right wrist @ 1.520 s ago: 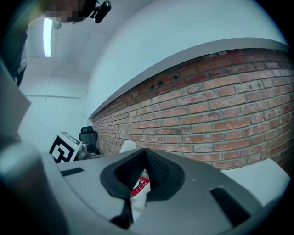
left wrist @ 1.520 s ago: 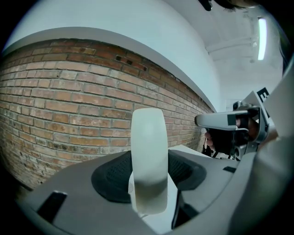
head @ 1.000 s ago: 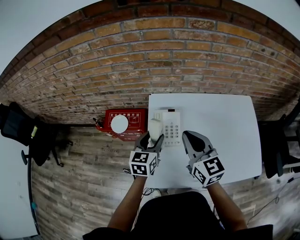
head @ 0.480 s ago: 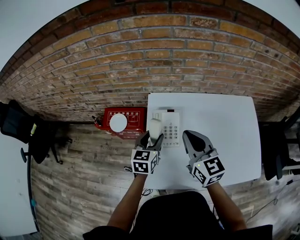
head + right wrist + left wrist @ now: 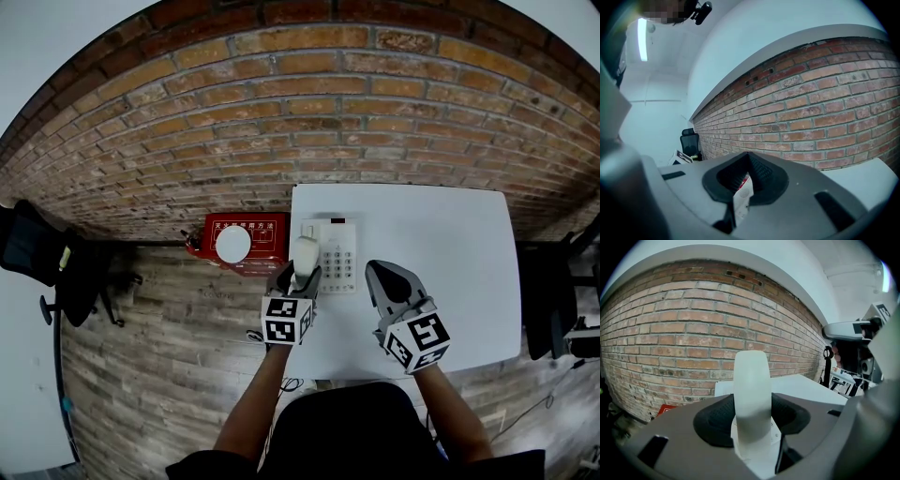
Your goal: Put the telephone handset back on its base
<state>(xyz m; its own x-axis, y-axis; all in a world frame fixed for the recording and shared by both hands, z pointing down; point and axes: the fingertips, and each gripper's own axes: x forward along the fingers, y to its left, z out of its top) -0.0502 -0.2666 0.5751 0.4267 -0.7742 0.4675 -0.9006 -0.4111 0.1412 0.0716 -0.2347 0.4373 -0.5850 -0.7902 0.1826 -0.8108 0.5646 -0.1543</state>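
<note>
Handset [image 5: 305,251] looks light, rigid and slick, pinched mid-handle by left gripper [image 5: 298,274]; right gripper [image 5: 376,272] pressed together, empty.

wall: red brick wall [image 5: 281,122] | floor: wood-plank floor [image 5: 159,356] | furniture: white table [image 5: 441,244], black chair [image 5: 37,248]

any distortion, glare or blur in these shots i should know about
Head view: heavy fisheye, the brick wall bows into an arc. Left gripper view: black corners, and the handset looms pale with little surface detail. Right gripper view: the ceiling light glares at upper left; the wall looks sharp.
</note>
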